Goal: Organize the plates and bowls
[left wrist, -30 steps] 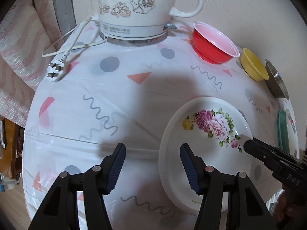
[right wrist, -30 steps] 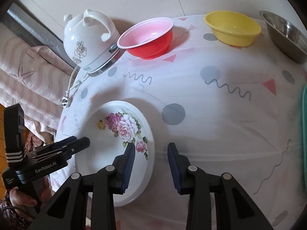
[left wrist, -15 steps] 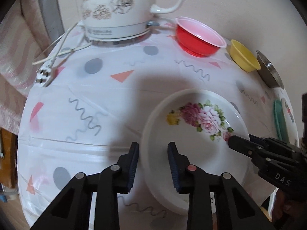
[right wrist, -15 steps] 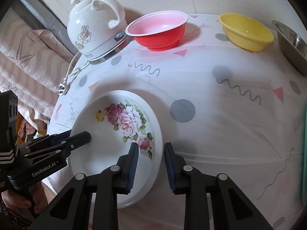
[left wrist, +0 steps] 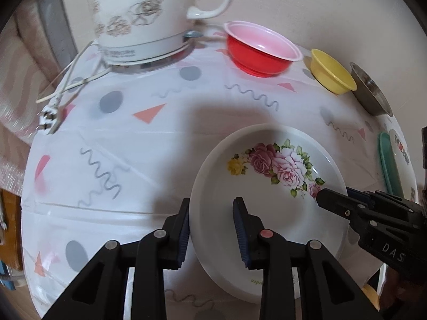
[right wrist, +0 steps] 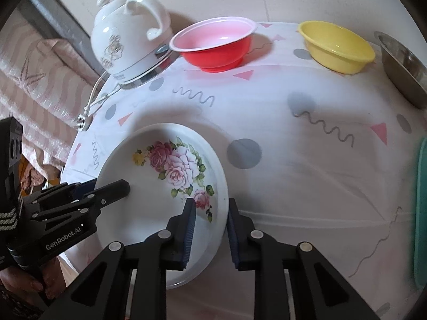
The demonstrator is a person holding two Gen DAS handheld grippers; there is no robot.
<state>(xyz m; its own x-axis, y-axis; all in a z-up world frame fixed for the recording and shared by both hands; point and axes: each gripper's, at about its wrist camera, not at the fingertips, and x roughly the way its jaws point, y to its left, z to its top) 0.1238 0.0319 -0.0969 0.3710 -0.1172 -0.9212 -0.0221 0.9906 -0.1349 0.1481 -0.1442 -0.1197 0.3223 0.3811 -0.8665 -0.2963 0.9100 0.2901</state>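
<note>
The left tongs are straddling the floral plate's left rim, seemingly gripping it. The right tongs are closing across its opposite rim. The plate is sitting between them on the surface's near edge.

A lived-in home is suggested. A round table is covered by a plastic cloth printed with dots, triangles and squiggles. A flowered white electric kettle with its unplugged cord is set on it, and pink striped bedding is seen beside it.
</note>
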